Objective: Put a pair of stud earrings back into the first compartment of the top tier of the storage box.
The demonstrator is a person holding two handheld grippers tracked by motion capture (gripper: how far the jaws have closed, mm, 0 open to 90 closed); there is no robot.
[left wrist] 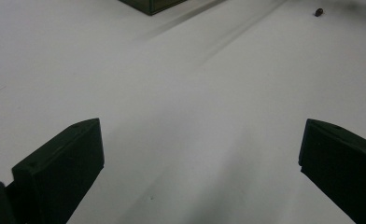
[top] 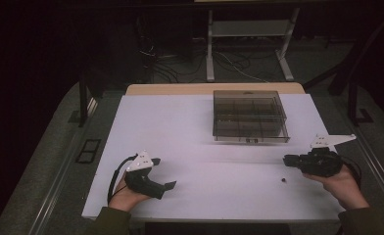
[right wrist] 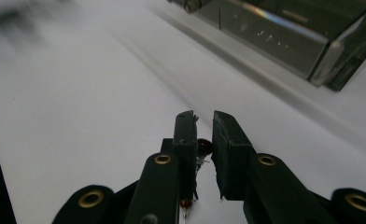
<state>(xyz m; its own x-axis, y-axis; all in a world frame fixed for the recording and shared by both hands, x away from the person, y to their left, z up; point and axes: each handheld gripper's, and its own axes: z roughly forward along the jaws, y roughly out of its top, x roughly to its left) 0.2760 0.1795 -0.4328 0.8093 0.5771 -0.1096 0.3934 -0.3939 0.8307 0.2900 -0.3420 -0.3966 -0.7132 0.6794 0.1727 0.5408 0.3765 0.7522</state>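
No writing or label can be read on anything here. The right gripper (right wrist: 203,122), near the table's (top: 190,122) right edge, has its jaws nearly together, pinching small dark-red beads (right wrist: 204,147) with thin wire-like legs between them; one more red bit shows lower in the gap. Another tiny dark bead (top: 283,180) lies loose on the white table just in front of that gripper, toward the near edge. A smoky, see-through compartment box (top: 249,116) sits near the far edge, right of centre, lid shut; its contents cannot be made out. The left gripper (top: 160,174) rests near the near-left corner, jaws spread wide and holding nothing.
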